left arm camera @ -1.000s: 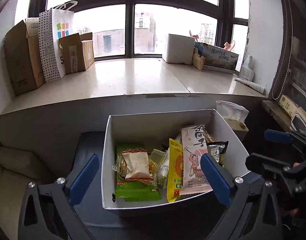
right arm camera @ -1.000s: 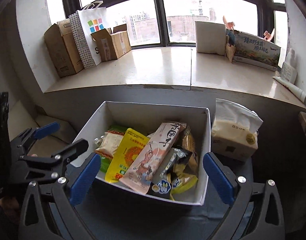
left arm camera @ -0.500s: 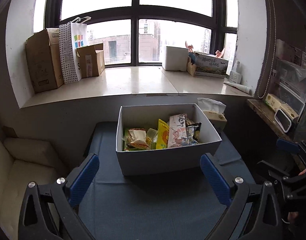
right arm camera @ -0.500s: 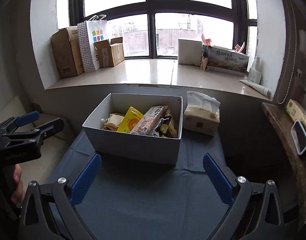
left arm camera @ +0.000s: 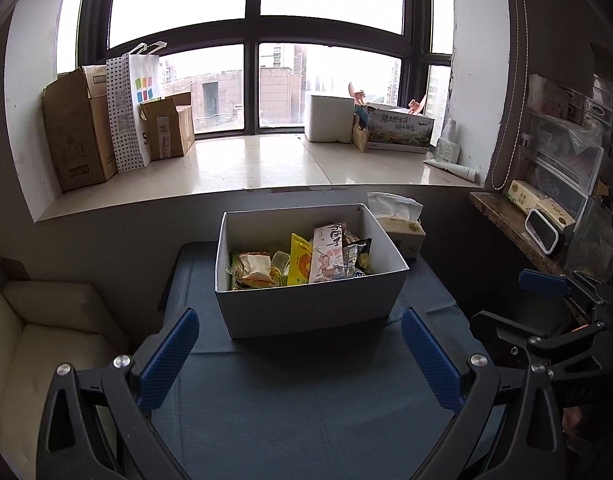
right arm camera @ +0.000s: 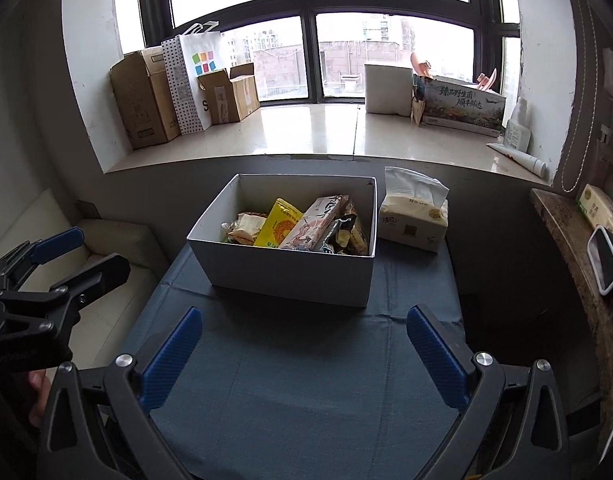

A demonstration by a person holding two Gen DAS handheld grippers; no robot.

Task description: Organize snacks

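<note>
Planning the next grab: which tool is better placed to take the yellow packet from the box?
Probably the left tool: the box sits centred before it, yellow packet straight ahead. Both tools are open, empty.

Tissue pack [right arm camera: 414, 216] on blue cloth [right arm camera: 306, 380]; cardboard boxes [right arm camera: 146, 96] and dotted bag [right arm camera: 194, 76] (upright) on windowsill [right arm camera: 306, 128].

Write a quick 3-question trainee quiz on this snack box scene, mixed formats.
1. True or false: the left gripper holds a snack.
2. What sits just right of the white box? A) tissue pack B) kettle C) laptop
3. Fill in: the yellow packet lies ____ the white box.

Key: 1 false, both the left gripper and the right gripper are open and empty; 2 A; 3 inside.
</note>
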